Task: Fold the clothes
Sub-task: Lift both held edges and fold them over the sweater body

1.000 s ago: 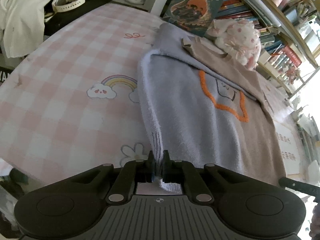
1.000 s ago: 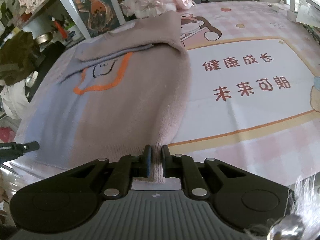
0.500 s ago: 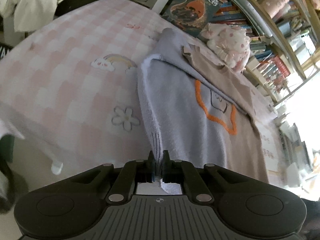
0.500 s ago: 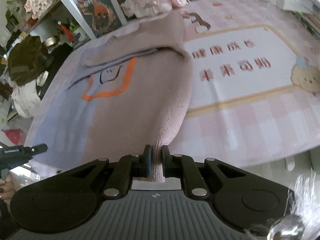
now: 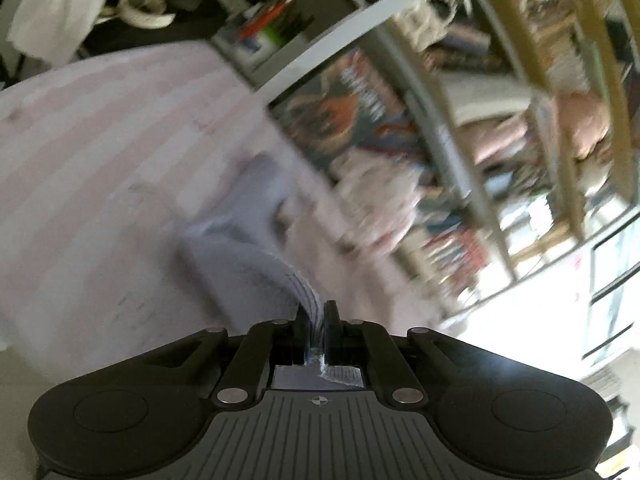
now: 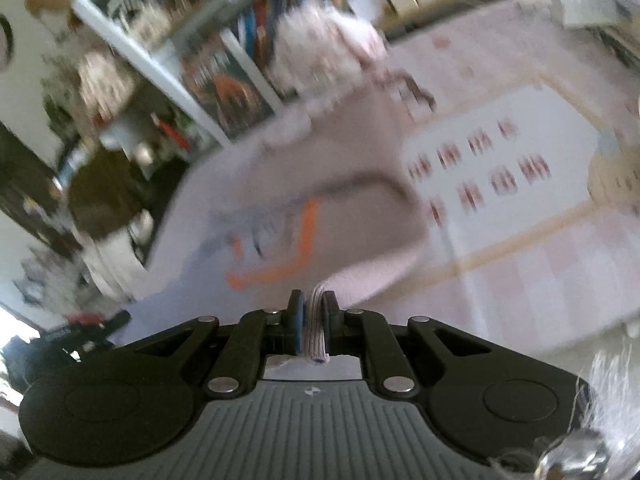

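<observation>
A lavender and mauve sweater (image 6: 320, 200) with an orange outline on its front lies over a pink checked tablecloth (image 5: 80, 152). My left gripper (image 5: 315, 314) is shut on the ribbed lavender hem of the sweater (image 5: 256, 268), which rises off the cloth toward the fingers. In the right wrist view my right gripper (image 6: 313, 312) is shut on the ribbed mauve hem, and the sweater bends up from the table. Both views are blurred by motion.
Bookshelves (image 5: 500, 120) with books and a pink plush toy (image 6: 324, 48) stand behind the table. A white garment (image 5: 60, 12) and dark clutter sit at the far left. The printed mat (image 6: 500, 160) with red characters lies to the right of the sweater.
Both grippers have lifted the sweater's hem and swung it up and forward toward the collar. The views now tilt toward the shelves and are blurred.
</observation>
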Tool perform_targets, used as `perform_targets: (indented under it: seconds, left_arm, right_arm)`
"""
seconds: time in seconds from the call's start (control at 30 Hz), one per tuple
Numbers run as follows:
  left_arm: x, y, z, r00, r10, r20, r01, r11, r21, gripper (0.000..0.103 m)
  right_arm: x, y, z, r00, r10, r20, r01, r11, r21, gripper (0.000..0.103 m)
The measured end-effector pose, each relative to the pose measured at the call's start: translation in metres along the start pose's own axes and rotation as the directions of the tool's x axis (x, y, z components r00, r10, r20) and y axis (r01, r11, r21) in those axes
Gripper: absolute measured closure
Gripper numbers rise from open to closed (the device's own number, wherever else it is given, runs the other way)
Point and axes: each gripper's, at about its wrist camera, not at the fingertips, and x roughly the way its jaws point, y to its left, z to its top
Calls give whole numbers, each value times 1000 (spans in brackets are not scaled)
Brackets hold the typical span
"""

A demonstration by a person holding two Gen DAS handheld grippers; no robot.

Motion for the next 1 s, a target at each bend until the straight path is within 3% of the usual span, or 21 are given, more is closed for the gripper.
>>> perform_targets:
  seconds: [0.13,0.33,0.63,0.77,0.83,0.93,1.0]
  left_arm:
    - [27,-7,30,997,-58,51,59,998,-23,99]
    - [79,-11,72,998,-57,22,57,998,14,99]
    - [151,4,107,998,-16,-65,16,1000,-2,99]
    - [183,12,119,987,77,-140,-74,997,25,91]
    - [191,17,126,980,127,-155,-121,992,47,76]
    - [188,20,137,979,171,-107,-156,978,136,63]
    - [187,19,141,973,212,-93,-185,954,237,63]
  right_arm:
    - [9,4,37,996,33,83,-37,998,46,95]
    - [22,10,92,975,74,208,-98,989,109,96]
    - [85,5,144,967,-33,252,-3,990,142,99]
    - [114,-3,159,961,-135,241,107,986,127,102]
    - [125,-5,160,960,-177,215,157,982,108,99]
    - [140,-9,160,955,-237,177,227,971,77,97]
    - [150,-5,156,957,-256,138,256,966,14,69]
